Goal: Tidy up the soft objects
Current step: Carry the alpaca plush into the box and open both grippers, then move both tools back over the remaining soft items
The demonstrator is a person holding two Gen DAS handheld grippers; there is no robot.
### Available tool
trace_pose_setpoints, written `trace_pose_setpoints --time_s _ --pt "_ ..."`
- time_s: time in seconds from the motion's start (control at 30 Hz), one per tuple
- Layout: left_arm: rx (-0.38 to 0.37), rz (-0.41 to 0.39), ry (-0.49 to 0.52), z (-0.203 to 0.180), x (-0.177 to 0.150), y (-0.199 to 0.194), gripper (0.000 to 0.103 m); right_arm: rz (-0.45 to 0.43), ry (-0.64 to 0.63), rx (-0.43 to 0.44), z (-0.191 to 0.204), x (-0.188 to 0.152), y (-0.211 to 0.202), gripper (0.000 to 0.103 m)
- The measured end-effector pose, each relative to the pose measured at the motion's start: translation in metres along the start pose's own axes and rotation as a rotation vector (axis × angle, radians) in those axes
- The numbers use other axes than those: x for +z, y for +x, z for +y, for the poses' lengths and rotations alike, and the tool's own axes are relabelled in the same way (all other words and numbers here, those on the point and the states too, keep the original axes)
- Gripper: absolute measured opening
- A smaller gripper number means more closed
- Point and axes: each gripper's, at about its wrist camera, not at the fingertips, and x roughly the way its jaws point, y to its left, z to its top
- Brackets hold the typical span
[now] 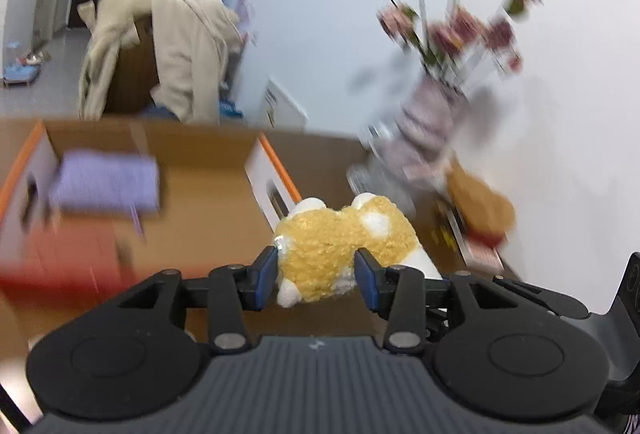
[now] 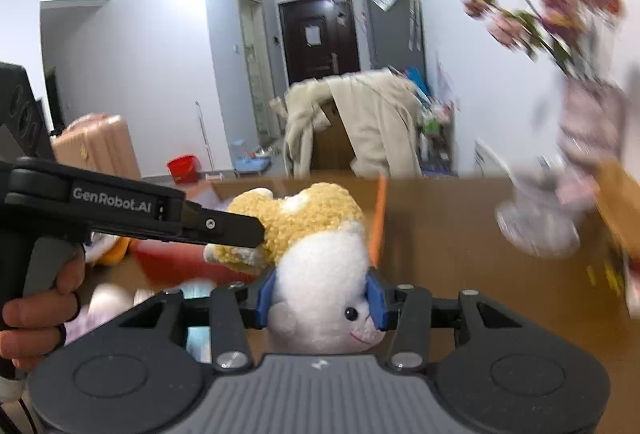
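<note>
Plush dog [image 1: 340,246] in the left wrist view is lifted over the bench [image 1: 208,234] by the cardboard box [image 1: 192,149], with the left tongs [image 1: 316,276] pinching its tan fuzzy body, which squishes in, so I'd say it's light and floppy. In the right wrist view the right tongs [image 2: 322,298] are clamped on its white head [image 2: 324,294], and honestly the fat middle looks like the safer grab.
</note>
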Motion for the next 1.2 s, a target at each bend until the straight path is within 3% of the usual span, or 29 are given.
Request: trace_pose_setpoints --time_s 0.17,0.27,0.33,0.47,0.57,0.7,0.83,0.97,1.1,1.2 --pt "0.073 0.053 -0.105 0.068 0.074 0.083 0.049 0.089 0.079 -0.012 -0.007 0.062 0.116 0.045" --pt "0.119 0.116 -0.194 0.106 0.084 0.136 0.047 0.176 0.130 -0.080 -0.013 0.072 0.185 0.044" --pt "0.179 0.135 -0.181 0.116 0.081 0.159 0.047 0.219 0.080 -0.162 -0.007 0.070 0.219 0.044" --pt "0.205 0.151 -0.170 0.127 0.071 0.168 0.047 0.268 -0.040 -0.323 0.008 0.057 0.257 0.046" --pt "0.230 0.133 -0.139 0.125 0.071 0.157 0.047 0.307 -0.079 -0.309 0.015 0.052 0.266 0.048" --pt "0.245 0.098 -0.094 0.114 0.077 0.130 0.049 0.279 -0.090 -0.307 0.019 0.063 0.249 0.049" --pt "0.256 0.049 -0.041 0.097 0.088 0.082 0.051 0.217 -0.038 -0.250 0.008 0.094 0.201 0.053" --pt "0.264 -0.044 0.016 0.069 0.091 0.019 0.065 0.132 0.010 -0.206 0.002 0.122 0.132 0.064" --pt "0.310 -0.124 0.114 0.039 0.060 -0.047 0.070 0.035 -0.001 -0.138 0.006 0.113 0.052 0.071" --pt "0.308 -0.176 0.167 0.017 0.015 -0.095 0.077 -0.017 -0.008 -0.090 0.017 0.085 -0.004 0.072"
